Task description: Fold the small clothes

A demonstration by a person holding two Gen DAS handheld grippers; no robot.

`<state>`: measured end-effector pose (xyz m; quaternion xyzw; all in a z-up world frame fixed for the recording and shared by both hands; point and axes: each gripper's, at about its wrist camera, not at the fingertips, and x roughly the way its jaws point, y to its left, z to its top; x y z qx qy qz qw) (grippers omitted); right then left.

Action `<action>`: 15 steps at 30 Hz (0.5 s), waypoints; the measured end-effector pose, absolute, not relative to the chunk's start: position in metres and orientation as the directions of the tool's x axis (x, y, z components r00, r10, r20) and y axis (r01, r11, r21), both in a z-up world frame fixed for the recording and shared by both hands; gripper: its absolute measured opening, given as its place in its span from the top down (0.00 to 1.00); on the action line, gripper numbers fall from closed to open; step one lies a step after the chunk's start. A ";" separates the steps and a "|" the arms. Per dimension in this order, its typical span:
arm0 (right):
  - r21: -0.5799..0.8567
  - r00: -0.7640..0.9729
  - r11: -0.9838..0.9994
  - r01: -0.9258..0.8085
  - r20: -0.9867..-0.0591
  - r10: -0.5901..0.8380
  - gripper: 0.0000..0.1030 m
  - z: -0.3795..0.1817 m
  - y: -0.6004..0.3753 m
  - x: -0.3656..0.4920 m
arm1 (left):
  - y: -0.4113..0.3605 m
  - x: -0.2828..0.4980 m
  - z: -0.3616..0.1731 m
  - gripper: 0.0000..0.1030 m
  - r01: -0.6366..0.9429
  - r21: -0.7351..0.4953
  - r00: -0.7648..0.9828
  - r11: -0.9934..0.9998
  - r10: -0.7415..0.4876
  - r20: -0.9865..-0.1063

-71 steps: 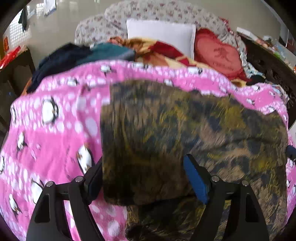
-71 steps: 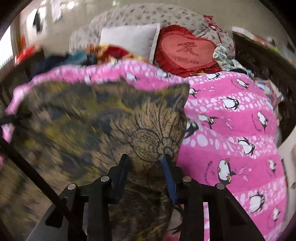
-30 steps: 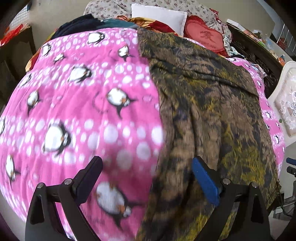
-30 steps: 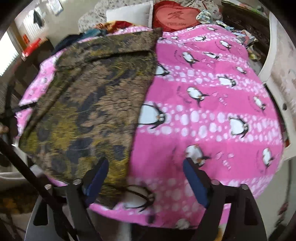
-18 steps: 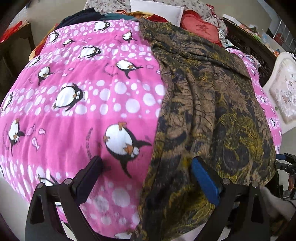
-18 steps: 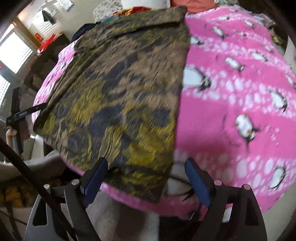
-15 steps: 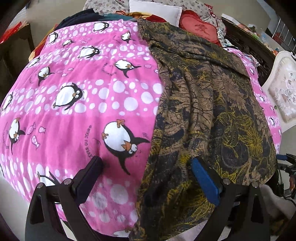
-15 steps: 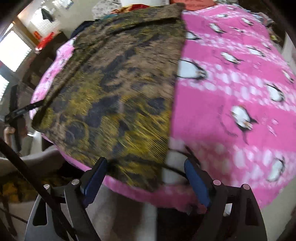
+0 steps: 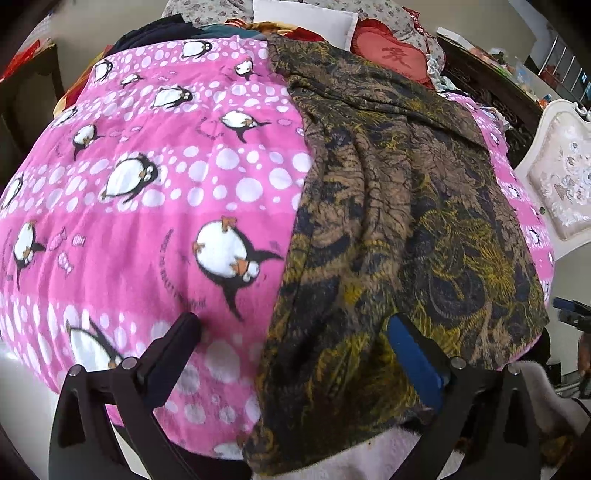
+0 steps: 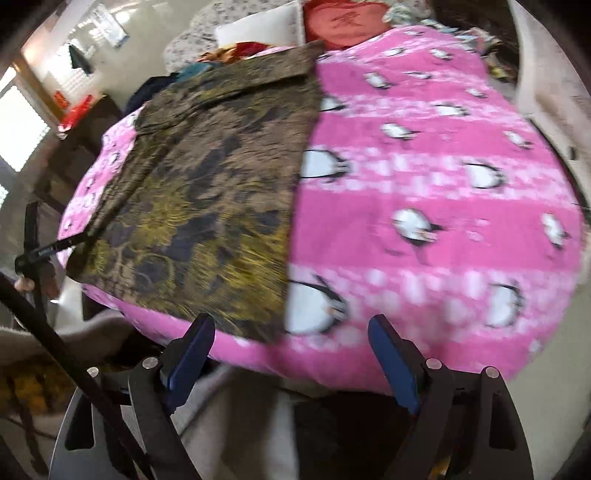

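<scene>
A brown, black and yellow patterned garment (image 9: 399,221) lies spread lengthwise on a pink penguin blanket (image 9: 155,206), its near hem hanging over the front edge. In the right wrist view the garment (image 10: 207,192) covers the blanket's left half (image 10: 424,192). My left gripper (image 9: 295,332) is open and empty, its jaws straddling the garment's near left edge. My right gripper (image 10: 291,339) is open and empty, just off the blanket's front edge by the garment's near right corner.
Pillows, a red heart cushion (image 9: 391,55) and a heap of clothes (image 9: 159,33) lie at the far end. A white upholstered chair (image 9: 561,184) stands on the right. Dark wooden furniture (image 10: 77,140) stands on the left.
Both grippers let go of the garment, which now lies flat on the blanket, and pulled back to the near edge. The right gripper has shifted slightly right and back.
</scene>
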<state>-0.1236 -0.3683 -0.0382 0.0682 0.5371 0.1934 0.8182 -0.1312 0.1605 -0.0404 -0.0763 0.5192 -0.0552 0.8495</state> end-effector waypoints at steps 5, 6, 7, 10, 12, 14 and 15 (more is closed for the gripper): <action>0.389 0.304 0.883 -0.262 -0.836 0.458 0.19 -0.063 -0.350 -0.113 | 0.163 -0.145 -0.043 0.02 0.003 -0.183 0.443 0.983 -0.166 -0.881; 0.393 0.305 0.879 -0.271 -0.831 0.465 0.20 -0.064 -0.348 -0.113 | 0.163 -0.147 -0.045 0.02 0.009 -0.180 0.439 0.984 -0.165 -0.883; 0.389 0.311 0.876 -0.284 -0.827 0.468 0.22 -0.063 -0.345 -0.114 | 0.162 -0.149 -0.046 0.02 0.013 -0.176 0.435 0.984 -0.164 -0.885; 0.376 0.334 0.874 -0.309 -0.817 0.470 0.33 -0.060 -0.341 -0.111 | 0.158 -0.149 -0.050 0.00 0.027 -0.152 0.430 0.988 -0.149 -0.890; 0.365 0.348 0.877 -0.312 -0.815 0.464 0.44 -0.056 -0.342 -0.109 | 0.155 -0.147 -0.052 0.00 0.021 -0.136 0.422 0.990 -0.132 -0.897; 0.351 0.353 0.879 -0.324 -0.817 0.456 0.65 -0.052 -0.342 -0.109 | 0.152 -0.148 -0.052 0.00 0.035 -0.123 0.417 0.992 -0.127 -0.900; 0.359 0.350 0.872 -0.332 -0.812 0.467 0.68 -0.050 -0.344 -0.109 | 0.152 -0.150 -0.051 0.00 0.048 -0.123 0.411 0.991 -0.132 -0.902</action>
